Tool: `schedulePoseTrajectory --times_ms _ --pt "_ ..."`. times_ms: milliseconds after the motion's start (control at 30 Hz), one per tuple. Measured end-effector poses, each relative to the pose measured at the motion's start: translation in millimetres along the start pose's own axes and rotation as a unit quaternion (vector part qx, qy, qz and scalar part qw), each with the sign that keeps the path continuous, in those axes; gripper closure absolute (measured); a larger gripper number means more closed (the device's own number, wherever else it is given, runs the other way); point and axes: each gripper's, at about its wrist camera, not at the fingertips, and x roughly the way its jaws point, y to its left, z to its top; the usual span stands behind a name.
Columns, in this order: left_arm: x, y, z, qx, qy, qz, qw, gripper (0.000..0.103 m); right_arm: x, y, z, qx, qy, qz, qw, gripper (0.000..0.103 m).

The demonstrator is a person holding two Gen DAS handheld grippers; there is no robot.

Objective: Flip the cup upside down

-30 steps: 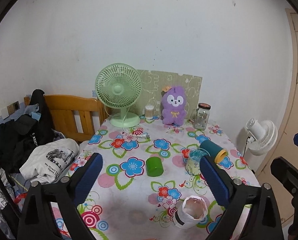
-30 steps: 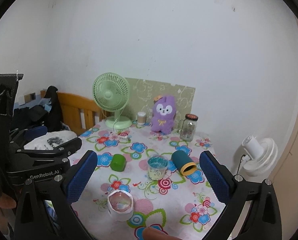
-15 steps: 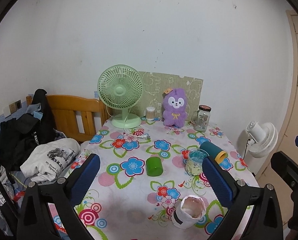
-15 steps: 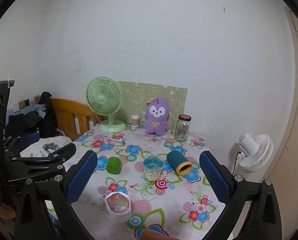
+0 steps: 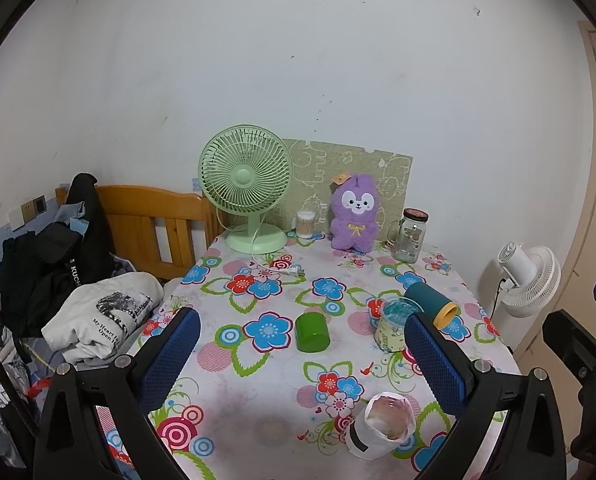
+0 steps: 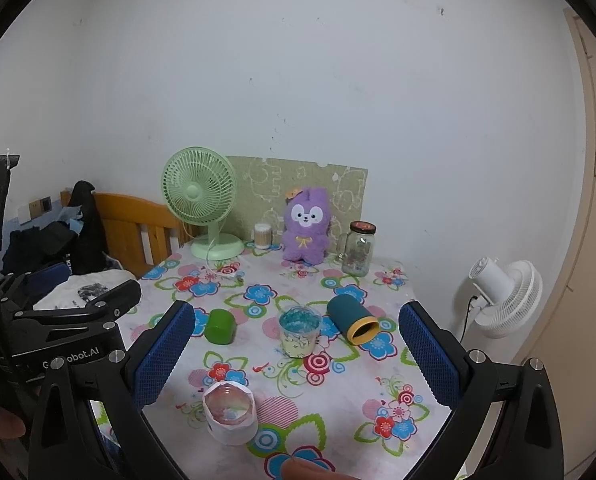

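Which cup is meant is unclear. Likeliest the pale printed cup, upright mid-tabletop between green cup and teal cup, both on their sides. Looks light, thin-walled, probably slick — best taken across the side wall, gently. Blue-green shows at its mouth; contents uncertain. White cup nearest. Left tongs and right tongs both gape, empty.
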Motion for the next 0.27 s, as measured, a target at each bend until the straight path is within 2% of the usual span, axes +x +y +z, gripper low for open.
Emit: schedulePoseTrajectory --times_ms 267 --pt "0.3 -0.7 -0.2 0.003 -0.007 0.005 1.0000 0.000 1.9 -0.2 -0.2 0.001 0.000 -0.002 1.000 0.000"
